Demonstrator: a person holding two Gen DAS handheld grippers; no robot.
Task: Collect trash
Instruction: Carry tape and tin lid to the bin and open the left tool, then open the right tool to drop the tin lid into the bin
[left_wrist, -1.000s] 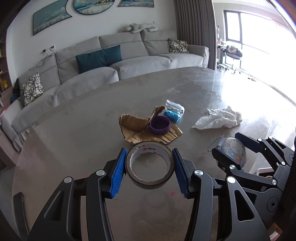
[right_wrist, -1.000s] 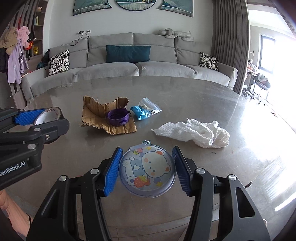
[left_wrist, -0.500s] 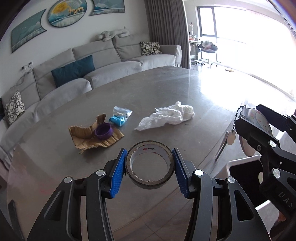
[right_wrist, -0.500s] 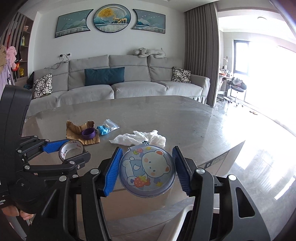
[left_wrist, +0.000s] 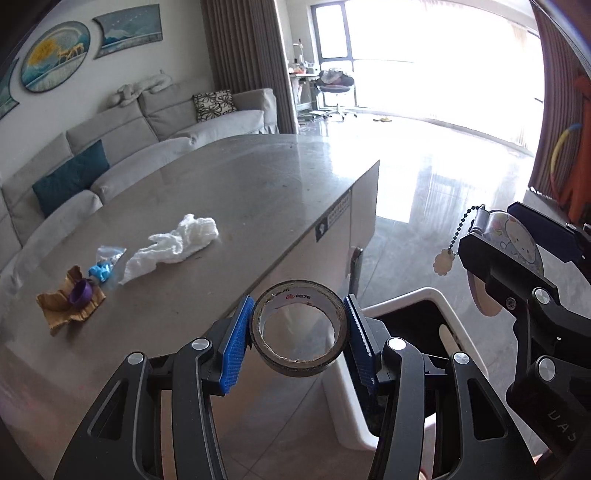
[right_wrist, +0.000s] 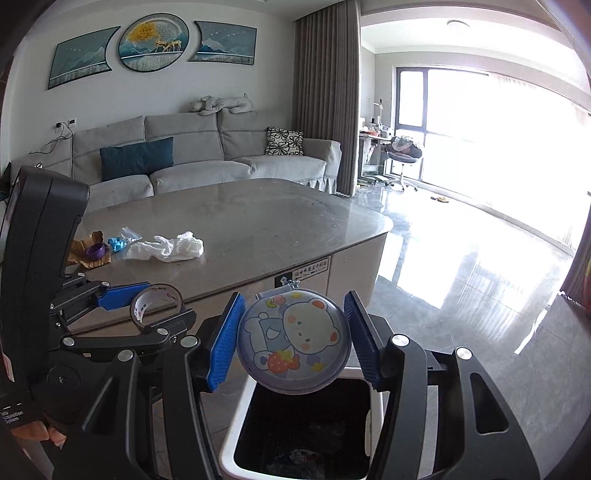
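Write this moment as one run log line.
left gripper: holds tape roll | right gripper: holds bear mirror above bin

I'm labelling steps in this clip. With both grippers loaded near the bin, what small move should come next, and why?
Probably open the right gripper so the bear disc drops. That disc, pinched between the fingers, hangs above the bin, whose dark opening shows beneath it. The left gripper holding the tape roll seems to sit over the bin's near rim, so it likely needs a short shift first.

- The left wrist view is looking forward and down past its claw (left_wrist: 299, 332) at the surface (left_wrist: 229, 206) edge.
- The right wrist view is looking over the bin (right_wrist: 236, 435).
- Both are sharing the surface, sofa (right_wrist: 207, 155) and bin.
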